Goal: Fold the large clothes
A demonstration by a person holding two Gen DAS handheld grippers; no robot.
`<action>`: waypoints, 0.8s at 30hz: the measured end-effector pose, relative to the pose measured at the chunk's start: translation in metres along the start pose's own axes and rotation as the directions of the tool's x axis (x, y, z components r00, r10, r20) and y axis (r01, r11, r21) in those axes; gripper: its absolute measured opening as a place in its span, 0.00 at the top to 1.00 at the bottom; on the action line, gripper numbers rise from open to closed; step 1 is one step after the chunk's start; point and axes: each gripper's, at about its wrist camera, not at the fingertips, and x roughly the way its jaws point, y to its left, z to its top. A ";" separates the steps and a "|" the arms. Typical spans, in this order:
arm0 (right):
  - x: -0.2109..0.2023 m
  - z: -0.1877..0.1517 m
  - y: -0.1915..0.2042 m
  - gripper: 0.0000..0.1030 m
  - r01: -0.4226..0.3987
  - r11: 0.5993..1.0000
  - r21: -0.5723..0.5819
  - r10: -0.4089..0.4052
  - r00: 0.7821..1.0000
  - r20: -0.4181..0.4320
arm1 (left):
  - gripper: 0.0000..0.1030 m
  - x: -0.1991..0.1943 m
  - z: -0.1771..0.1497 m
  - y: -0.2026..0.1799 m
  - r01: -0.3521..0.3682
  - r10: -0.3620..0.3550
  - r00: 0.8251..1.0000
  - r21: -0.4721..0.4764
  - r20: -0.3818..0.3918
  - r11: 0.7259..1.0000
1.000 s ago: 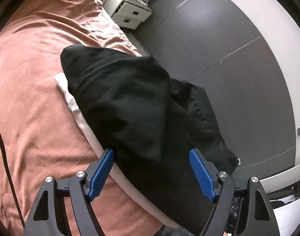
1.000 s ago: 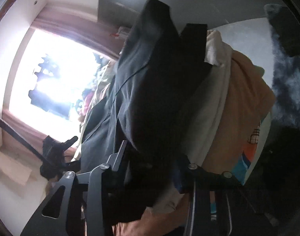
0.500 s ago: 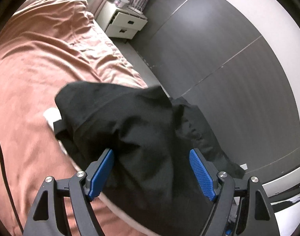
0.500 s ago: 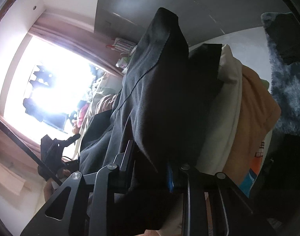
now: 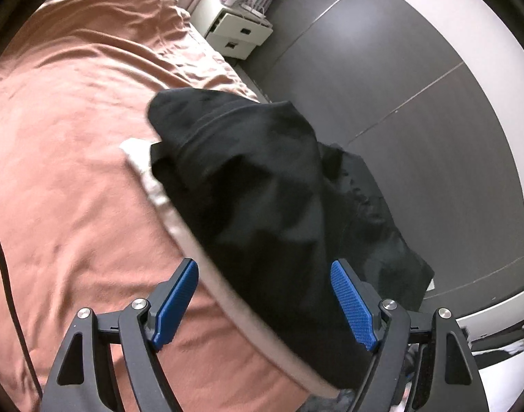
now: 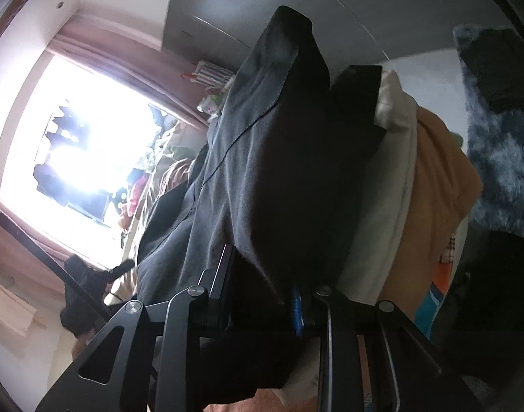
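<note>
Black fabric first: the black garment [image 5: 262, 185] is bunched in a thick mound at the bed's edge, lying on top of a cream cloth [image 5: 165, 202] that peeks out along its left side. Part of the garment spills off the edge, down toward the dark grey floor [image 5: 416, 110]. Under both is the salmon-pink bedspread [image 5: 73, 154], wrinkled.

My left gripper [image 5: 265, 300] stands wide open, blue pads [image 5: 351, 300] apart, nothing pinched. The garment's near end sits between the two fingers in view, but whether it touches either pad I can't tell.

My right gripper [image 6: 262, 288] is clamped on the black garment [image 6: 262, 158], jaws narrow with cloth packed between them; a sliver of blue pad [image 6: 297, 309] shows at the pinch. From this side the fabric rises ahead of the fingers as a tall dark fold, with a stitched seam running down it. Beside it, right of the fold, come the cream cloth [image 6: 392, 185] and then an orange cloth [image 6: 433, 192], stacked edge-on.

Further out: a white nightstand [image 5: 234, 31] with two drawers near the bed's head, small items on top, too small to name. A bright blown-out window [image 6: 83, 144] with a brownish curtain [image 6: 131, 58]. A blue-grey fluffy rug [image 6: 502, 158] at the right edge.
</note>
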 end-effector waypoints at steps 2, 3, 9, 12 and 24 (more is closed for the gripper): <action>0.000 -0.001 0.005 0.74 0.022 1.000 -0.015 -0.022 1.000 -0.002 | 0.22 -0.015 -0.009 -0.004 -0.011 0.010 1.000 0.018 0.020 1.000; -0.004 -0.002 0.007 0.73 0.037 0.999 -0.021 -0.037 0.999 0.001 | 0.22 -0.022 -0.014 -0.006 -0.016 0.016 0.999 0.028 0.030 0.999; -0.044 -0.013 0.023 0.28 0.104 0.991 -0.086 -0.100 0.994 0.053 | 0.21 -0.076 -0.045 -0.026 -0.026 0.016 0.996 0.121 0.089 0.992; -0.064 -0.017 0.031 0.27 0.122 0.986 -0.113 -0.115 0.991 0.064 | 0.19 -0.111 -0.068 -0.040 -0.073 0.041 0.984 0.185 0.172 0.980; -0.146 -0.053 0.062 0.00 0.150 0.966 -0.211 -0.120 0.982 0.148 | 0.12 -0.217 -0.159 -0.057 -0.197 0.093 0.932 0.275 0.350 0.941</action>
